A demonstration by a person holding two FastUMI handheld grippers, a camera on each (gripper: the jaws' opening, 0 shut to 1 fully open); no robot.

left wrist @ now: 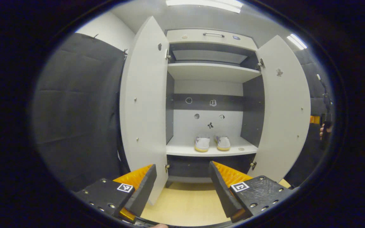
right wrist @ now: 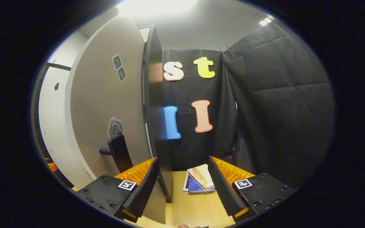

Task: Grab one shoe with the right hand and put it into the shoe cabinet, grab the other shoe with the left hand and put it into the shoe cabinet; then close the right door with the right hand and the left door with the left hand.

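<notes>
Both white low-top shoes with yellowish soles (left wrist: 212,143) already sit side by side on the pale grey shoe cabinet's (left wrist: 212,72) lower shelf, so only the doors remain: left gripper (left wrist: 182,185) and right gripper (right wrist: 185,186) both spread wide, empty, right one by the right door's (right wrist: 106,104) outer face.
</notes>
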